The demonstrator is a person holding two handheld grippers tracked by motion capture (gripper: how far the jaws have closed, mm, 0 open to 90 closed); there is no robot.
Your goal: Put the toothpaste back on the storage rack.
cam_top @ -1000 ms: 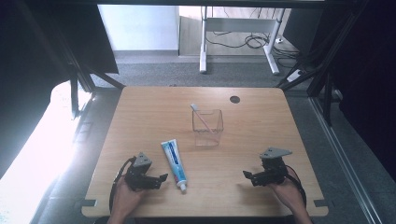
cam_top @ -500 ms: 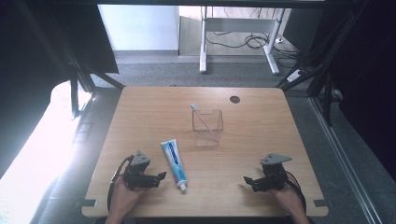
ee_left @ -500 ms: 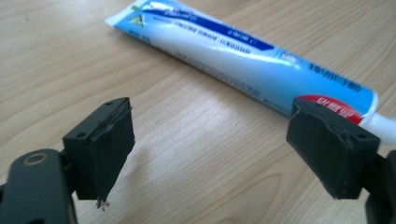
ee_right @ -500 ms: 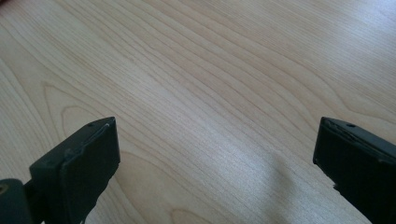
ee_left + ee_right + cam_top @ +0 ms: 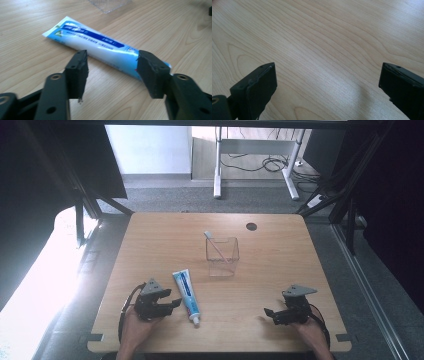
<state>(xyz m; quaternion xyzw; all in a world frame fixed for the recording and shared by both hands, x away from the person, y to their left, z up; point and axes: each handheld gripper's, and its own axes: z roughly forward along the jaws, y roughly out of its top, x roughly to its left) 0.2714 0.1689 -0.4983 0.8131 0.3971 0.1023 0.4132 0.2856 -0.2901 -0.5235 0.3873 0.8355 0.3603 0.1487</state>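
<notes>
One toothpaste tube (image 5: 186, 296) lies flat on the desk (image 5: 270, 320), near the left front, its cap end toward the near edge. One clear square holder (image 5: 222, 256) stands well beyond it at the desk's middle, with one toothbrush (image 5: 215, 246) leaning inside. Two grippers rest low at the near edge, one in each hand.

Bare wood stretches between the tube and the right gripper (image 5: 272, 314), and across the far half around the holder; a dark round hole (image 5: 251, 226) sits near the far edge. The tube's cap comes close to the near edge.

Just left of the tube, the left gripper (image 5: 172, 304) points right toward it, forearm coming in from the near side. Its fingers (image 5: 77, 70) have just been closing and now stand half apart, released, with the tube just beyond their tips and not pressed. Pointing left at the right front, the right gripper holds its fingers (image 5: 255, 87) wide, released, over bare wood.
</notes>
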